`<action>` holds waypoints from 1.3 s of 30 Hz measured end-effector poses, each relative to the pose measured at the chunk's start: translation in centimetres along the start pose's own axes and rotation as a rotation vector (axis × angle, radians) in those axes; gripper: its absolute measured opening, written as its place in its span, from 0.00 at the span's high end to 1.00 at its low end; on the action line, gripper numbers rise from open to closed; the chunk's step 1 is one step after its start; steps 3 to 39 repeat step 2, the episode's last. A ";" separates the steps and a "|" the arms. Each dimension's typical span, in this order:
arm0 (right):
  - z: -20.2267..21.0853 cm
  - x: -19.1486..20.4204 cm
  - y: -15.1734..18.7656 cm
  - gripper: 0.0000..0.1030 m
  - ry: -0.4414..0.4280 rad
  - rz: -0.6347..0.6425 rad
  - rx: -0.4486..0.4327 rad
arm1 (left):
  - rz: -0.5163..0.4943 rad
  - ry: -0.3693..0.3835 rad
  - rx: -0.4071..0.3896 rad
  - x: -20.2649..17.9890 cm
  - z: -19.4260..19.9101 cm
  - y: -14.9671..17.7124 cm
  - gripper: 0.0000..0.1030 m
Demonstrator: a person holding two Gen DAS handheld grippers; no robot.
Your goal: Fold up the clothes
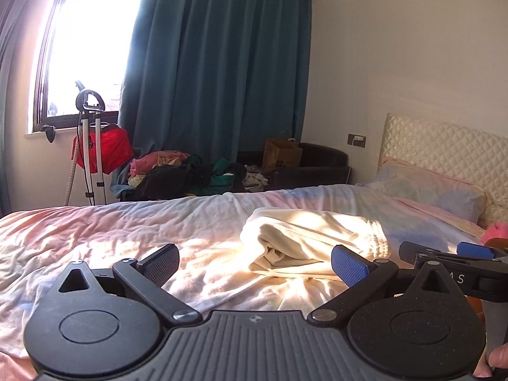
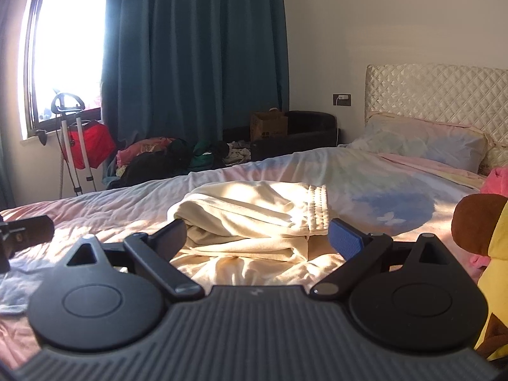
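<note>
**Cream garment on the bed, both grippers wide apart**

Beneath both sets of fingers spreads the bed (image 2: pixel 95 209), its pastel sheet wrinkled and sunlit. Far beyond the fingers hangs a teal curtain (image 2: pixel 197 50) beside a bright window (image 2: pixel 66 38). Off past the right-hand fingers stands a quilted headboard (image 2: pixel 438 92) with a pillow (image 2: pixel 425 141) against it. Beyond the bed's far edge, ahead of the fingers, lies a pile of clothes (image 2: pixel 165 155) on the floor, with a paper bag (image 2: pixel 269 126) further right.

Just ahead of the right gripper (image 2: pixel 257 238), reaching into the gap between its fingers, lies the cream garment (image 2: pixel 254 219), loosely folded, its elastic waistband toward the blue finger (image 2: pixel 344 241). These fingers are spread wide and hold nothing.

The left gripper (image 1: pixel 255 266) is likewise spread wide and empty; the cream garment (image 1: pixel 304 241) lies ahead, nearer its blue finger (image 1: pixel 347 265). To the right of the right gripper's fingers sit plush toys (image 2: pixel 482 231).
</note>
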State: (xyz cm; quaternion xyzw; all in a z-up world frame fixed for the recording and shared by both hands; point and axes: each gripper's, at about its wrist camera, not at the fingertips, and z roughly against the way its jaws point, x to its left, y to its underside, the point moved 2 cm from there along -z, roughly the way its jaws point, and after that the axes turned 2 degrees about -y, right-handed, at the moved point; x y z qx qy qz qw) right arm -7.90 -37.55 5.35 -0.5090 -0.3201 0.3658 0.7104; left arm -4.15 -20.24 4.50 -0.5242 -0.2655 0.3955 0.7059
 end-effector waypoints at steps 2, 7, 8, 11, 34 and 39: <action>-0.1 -0.1 0.0 0.05 0.000 -0.005 0.002 | -0.003 0.000 0.004 0.0 -0.1 0.0 0.01; -0.1 -0.1 0.0 0.05 0.000 -0.005 0.002 | -0.003 0.000 0.004 0.0 -0.1 0.0 0.01; -0.1 -0.1 0.0 0.05 0.000 -0.005 0.002 | -0.003 0.000 0.004 0.0 -0.1 0.0 0.01; -0.1 -0.1 0.0 0.05 0.000 -0.005 0.002 | -0.003 0.000 0.004 0.0 -0.1 0.0 0.01; -0.1 -0.1 0.0 0.05 0.000 -0.005 0.002 | -0.003 0.000 0.004 0.0 -0.1 0.0 0.01; -0.1 -0.1 0.0 0.05 0.000 -0.005 0.002 | -0.003 0.000 0.004 0.0 -0.1 0.0 0.01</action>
